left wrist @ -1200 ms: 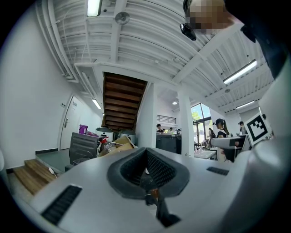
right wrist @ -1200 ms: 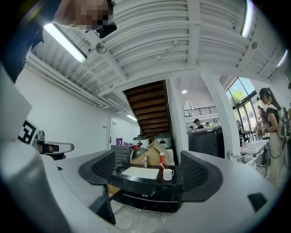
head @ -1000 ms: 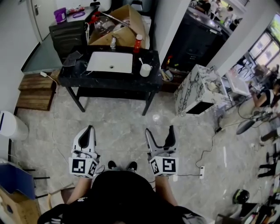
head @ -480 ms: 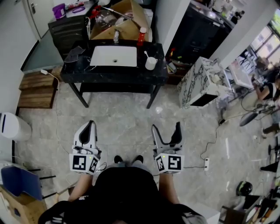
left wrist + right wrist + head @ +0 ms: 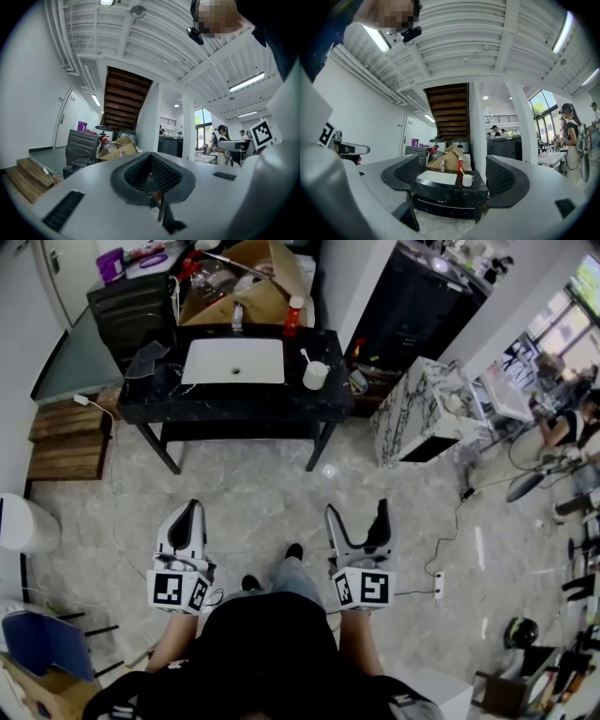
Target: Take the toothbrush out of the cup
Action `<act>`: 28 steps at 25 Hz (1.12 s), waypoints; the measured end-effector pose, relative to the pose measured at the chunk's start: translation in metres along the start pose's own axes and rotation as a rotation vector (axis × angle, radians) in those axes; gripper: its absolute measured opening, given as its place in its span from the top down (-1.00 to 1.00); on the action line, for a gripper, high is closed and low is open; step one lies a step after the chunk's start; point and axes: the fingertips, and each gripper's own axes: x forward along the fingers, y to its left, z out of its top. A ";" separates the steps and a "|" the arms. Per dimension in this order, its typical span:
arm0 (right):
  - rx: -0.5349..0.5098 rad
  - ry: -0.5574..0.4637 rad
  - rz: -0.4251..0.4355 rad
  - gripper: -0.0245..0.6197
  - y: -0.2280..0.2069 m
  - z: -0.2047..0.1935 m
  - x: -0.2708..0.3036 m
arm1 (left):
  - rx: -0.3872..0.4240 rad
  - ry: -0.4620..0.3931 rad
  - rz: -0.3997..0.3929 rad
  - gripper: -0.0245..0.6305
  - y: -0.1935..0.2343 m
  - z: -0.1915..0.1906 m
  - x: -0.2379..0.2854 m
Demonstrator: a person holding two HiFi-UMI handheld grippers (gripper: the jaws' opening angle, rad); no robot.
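A white cup (image 5: 315, 376) with a white toothbrush (image 5: 305, 357) leaning in it stands on the right end of a black washstand (image 5: 239, 401), beside the white sink (image 5: 232, 361). In the right gripper view the cup (image 5: 468, 180) shows far ahead between the jaws. My left gripper (image 5: 193, 514) is shut with nothing in it, held low over the floor. To its right, my right gripper (image 5: 356, 516) is open and empty. Both are well short of the washstand.
A red bottle (image 5: 292, 315) and a small pump bottle (image 5: 237, 317) stand behind the sink. An open cardboard box (image 5: 246, 285) and a dark cabinet (image 5: 129, 298) lie beyond. A marble block (image 5: 420, 412) sits to the right, wooden steps (image 5: 61, 435) to the left, cables (image 5: 441, 568) on the floor.
The person has stepped forward, one foot now ahead between the grippers. The washstand sits slightly nearer in view. Both grippers keep their pose.
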 end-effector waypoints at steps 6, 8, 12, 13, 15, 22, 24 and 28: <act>0.005 -0.011 -0.001 -0.43 -0.008 -0.005 0.028 | 0.003 -0.010 -0.008 0.91 0.004 -0.001 0.024; 0.004 -0.016 0.005 -0.43 -0.012 -0.008 0.042 | 0.000 -0.011 -0.001 0.91 0.007 -0.003 0.036; 0.017 -0.022 0.020 -0.42 -0.025 -0.015 0.074 | -0.002 -0.015 0.021 0.91 0.013 -0.008 0.070; 0.021 -0.021 0.022 -0.42 -0.030 -0.017 0.083 | 0.002 -0.011 0.024 0.91 0.013 -0.011 0.080; 0.022 -0.016 0.026 -0.42 -0.041 -0.019 0.101 | 0.009 0.004 0.023 0.91 0.010 -0.016 0.101; 0.038 -0.017 0.054 -0.42 -0.093 -0.020 0.184 | 0.015 0.030 0.041 0.91 0.005 -0.018 0.192; 0.042 -0.020 0.068 -0.42 -0.110 -0.018 0.210 | 0.020 0.026 0.045 0.91 0.000 -0.013 0.221; 0.053 -0.027 0.101 -0.42 -0.140 -0.013 0.257 | 0.023 0.019 0.061 0.91 -0.010 -0.004 0.275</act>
